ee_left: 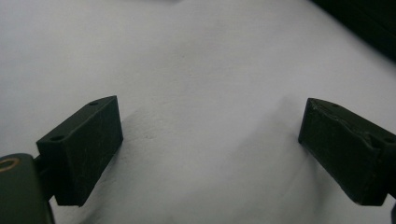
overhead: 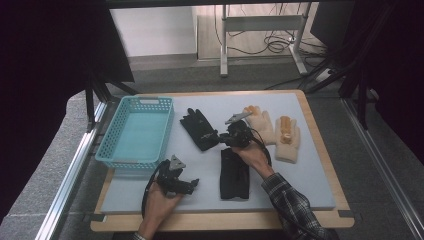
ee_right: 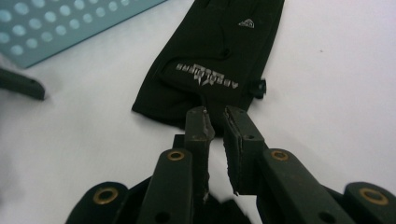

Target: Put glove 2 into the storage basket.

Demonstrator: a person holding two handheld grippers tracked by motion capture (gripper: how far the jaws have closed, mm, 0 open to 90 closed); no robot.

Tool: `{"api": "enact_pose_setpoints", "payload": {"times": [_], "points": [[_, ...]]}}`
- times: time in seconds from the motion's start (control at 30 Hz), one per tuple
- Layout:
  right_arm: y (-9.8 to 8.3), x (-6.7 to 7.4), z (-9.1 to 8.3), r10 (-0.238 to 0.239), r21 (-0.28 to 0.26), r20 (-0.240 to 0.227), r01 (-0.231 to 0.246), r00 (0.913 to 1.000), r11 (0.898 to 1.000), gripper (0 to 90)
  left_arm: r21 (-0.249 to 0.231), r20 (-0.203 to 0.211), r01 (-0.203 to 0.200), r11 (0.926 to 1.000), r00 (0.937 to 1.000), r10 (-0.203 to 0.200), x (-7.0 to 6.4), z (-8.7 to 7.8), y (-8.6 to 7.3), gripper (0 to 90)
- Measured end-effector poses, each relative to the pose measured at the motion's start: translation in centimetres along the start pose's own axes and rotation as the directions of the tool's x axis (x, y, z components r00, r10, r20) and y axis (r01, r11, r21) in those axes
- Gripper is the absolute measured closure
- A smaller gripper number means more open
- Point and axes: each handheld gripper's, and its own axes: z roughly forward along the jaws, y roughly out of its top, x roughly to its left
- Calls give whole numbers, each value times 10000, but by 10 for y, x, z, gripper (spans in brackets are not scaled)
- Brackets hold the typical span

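Right gripper (ee_right: 215, 122), jaws nearly closed with a narrow empty gap, tips at the cuff of the black glove (ee_right: 219, 51), whose long axis runs straight ahead toward the teal basket (ee_right: 60, 25); left gripper (ee_left: 210, 144) wide open, farther off.

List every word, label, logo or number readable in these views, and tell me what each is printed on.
"ABSOL…": white lettering on the black glove, upside down in the right gripper view; the rest of the word and the smaller line by it are too blurred to read.
Small white triangular logo, same glove: a mark, any letters too small to read.
High view: nothing legible on the gloves or the basket.
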Motion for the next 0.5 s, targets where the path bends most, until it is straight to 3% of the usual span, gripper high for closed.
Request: {"api": "enact_pose_setpoints", "payload": {"times": [0.3, 0.5], "points": [[19, -5, 26, 59, 19, 42, -59, 10000, 10000, 677, 0, 5, 10, 10000, 10000, -10, 0, 0, 0, 64], [33, -5, 46, -169, 119, 242, 166, 9996, 9998, 645, -4, 17, 26, 10000, 10000, -26, 0, 0, 0, 64]]}}
